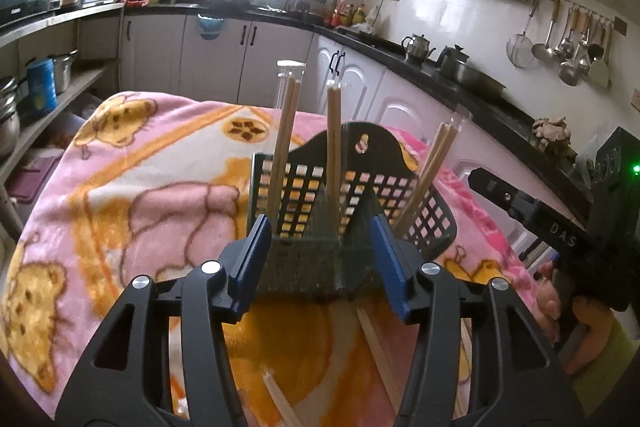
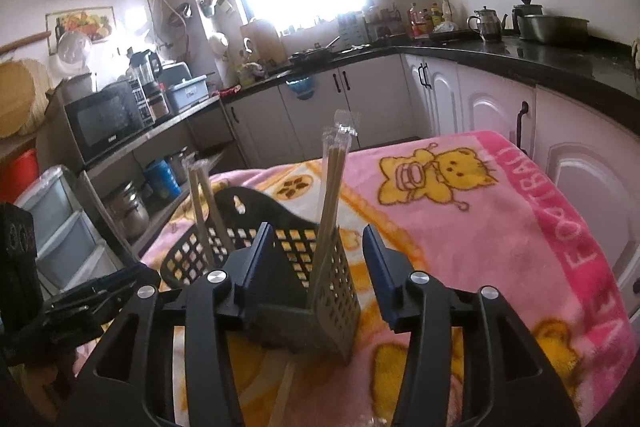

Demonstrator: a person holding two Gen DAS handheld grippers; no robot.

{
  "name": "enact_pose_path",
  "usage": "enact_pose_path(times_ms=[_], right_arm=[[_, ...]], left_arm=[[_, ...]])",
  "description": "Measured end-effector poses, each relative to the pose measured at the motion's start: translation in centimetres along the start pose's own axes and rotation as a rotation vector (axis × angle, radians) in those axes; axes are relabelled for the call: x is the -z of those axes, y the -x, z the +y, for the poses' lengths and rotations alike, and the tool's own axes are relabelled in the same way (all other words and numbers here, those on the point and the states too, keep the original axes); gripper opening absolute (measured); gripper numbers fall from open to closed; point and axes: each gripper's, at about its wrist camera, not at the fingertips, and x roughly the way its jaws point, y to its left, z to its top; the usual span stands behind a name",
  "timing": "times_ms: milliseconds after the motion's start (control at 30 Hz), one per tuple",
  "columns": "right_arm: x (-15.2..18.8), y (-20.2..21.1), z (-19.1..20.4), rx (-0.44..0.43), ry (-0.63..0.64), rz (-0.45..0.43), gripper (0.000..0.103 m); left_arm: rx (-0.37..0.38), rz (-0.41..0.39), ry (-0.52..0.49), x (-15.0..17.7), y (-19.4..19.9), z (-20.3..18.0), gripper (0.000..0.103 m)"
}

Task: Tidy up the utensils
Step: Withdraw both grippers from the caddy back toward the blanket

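A black lattice utensil caddy (image 1: 360, 183) (image 2: 340, 291) stands on a pink cartoon blanket (image 1: 120, 187) (image 2: 480, 227). Three pairs of wrapped wooden chopsticks stand upright in its compartments: one at the left (image 1: 286, 131), one in the middle (image 1: 334, 147), one leaning right (image 1: 432, 171). The right wrist view shows two pairs (image 2: 336, 179) (image 2: 204, 203). My left gripper (image 1: 320, 239) is open, its blue pads flanking the caddy's near corner. My right gripper (image 2: 317, 231) is open too, straddling another corner, with nothing gripped. Loose chopsticks (image 1: 376, 347) (image 2: 284, 387) lie on the blanket under the grippers.
A hand (image 1: 560, 307) holds the right gripper's black body (image 1: 560, 239) at the right edge of the left wrist view. White cabinets (image 2: 440, 99) under a black counter (image 2: 520, 63) run behind the table. Shelves with pots (image 1: 60, 75) stand at the left.
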Motion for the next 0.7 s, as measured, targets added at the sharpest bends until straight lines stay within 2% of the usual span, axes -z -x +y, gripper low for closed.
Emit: enact_pose_path(times_ms=[133, 467, 700], right_arm=[[1.2, 0.8, 0.3, 0.005, 0.018, 0.026, 0.054], [3.5, 2.5, 1.5, -0.045, 0.042, 0.067, 0.06], [5.4, 2.9, 2.4, -0.072, 0.068, 0.132, 0.064]], left_arm=[[-0.011, 0.013, -0.01, 1.1, 0.5, -0.3, 0.044], [-0.052, 0.041, 0.002, 3.7, 2.7, 0.2, 0.048], [-0.098, 0.036, 0.015, 5.2, 5.3, 1.3, 0.055]])
